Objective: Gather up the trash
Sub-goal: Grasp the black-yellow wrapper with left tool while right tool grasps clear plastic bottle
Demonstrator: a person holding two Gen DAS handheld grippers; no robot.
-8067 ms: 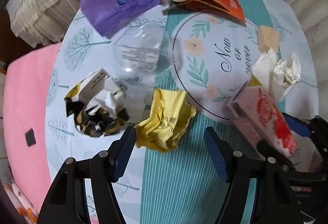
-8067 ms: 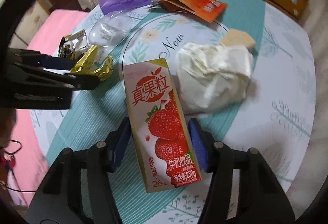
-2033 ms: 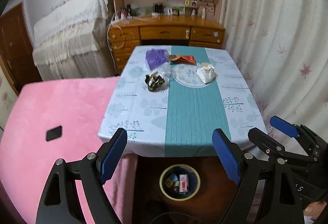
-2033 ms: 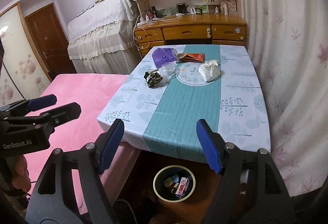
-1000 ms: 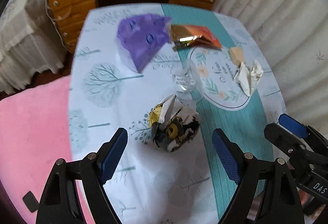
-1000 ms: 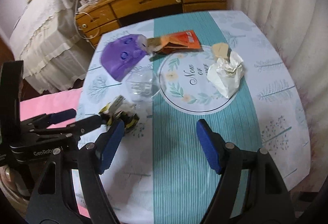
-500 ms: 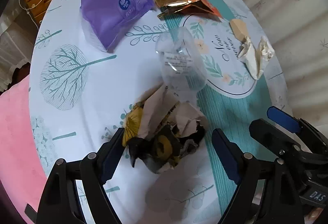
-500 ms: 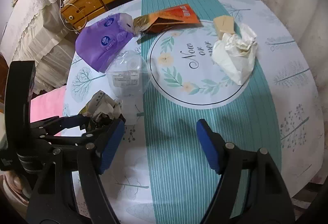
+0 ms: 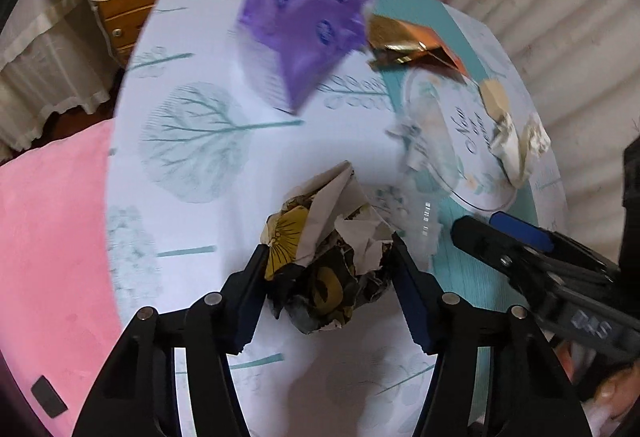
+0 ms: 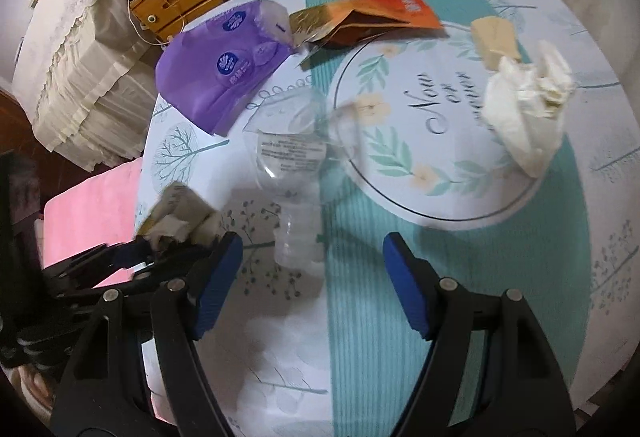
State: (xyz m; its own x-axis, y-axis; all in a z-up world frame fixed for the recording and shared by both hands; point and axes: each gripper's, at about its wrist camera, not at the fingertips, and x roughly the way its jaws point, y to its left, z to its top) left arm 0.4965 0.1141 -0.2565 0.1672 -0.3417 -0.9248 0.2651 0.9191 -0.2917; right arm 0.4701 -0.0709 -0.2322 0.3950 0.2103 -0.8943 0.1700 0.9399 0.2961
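- Left wrist view, far left: a pink bed (image 9: pixel 52 237) lies beside the bench (image 9: pixel 192 197), whose cloth is white with pale tree prints.
- Near the middle, the left gripper (image 9: pixel 329 269) points steeply down at a crumpled wrapper (image 9: pixel 324 261) of black, yellow and white paper. Its jaws have just been closing, and the wrapper now sits between the two blue pads, which touch it on both sides.
- Above it, at the far side of the bench, lies a purple tissue pack (image 9: pixel 304 37), blurred in this view.
- To the right of the pack is an orange and gold foil packet (image 9: pixel 404 45).
- A clear plastic bottle (image 9: pixel 424 173) lies just right of the wrapper, hard to make out through the blur.
- Further right, a crumpled white napkin (image 9: pixel 516 149) rests on the round printed mat (image 9: pixel 468 141), with a tan wooden piece (image 9: pixel 494 101) touching its far end.
- At the right edge, the right gripper (image 9: pixel 512 241) comes in from the side.
- Right wrist view, from the left: the left gripper (image 10: pixel 136 257) shows edge-on at the bench's rim with the wrapper (image 10: pixel 180 217) in it.
- The bottle (image 10: pixel 292 173) lies with its neck towards the camera, just ahead of the right gripper (image 10: pixel 312 261), whose jaws stand wide apart with nothing between the pads, above the bench.
- Beyond are the tissue pack (image 10: pixel 224 73) and the foil packet (image 10: pixel 372 17); the napkin (image 10: pixel 524 117) is at the right on the mat (image 10: pixel 400 141).
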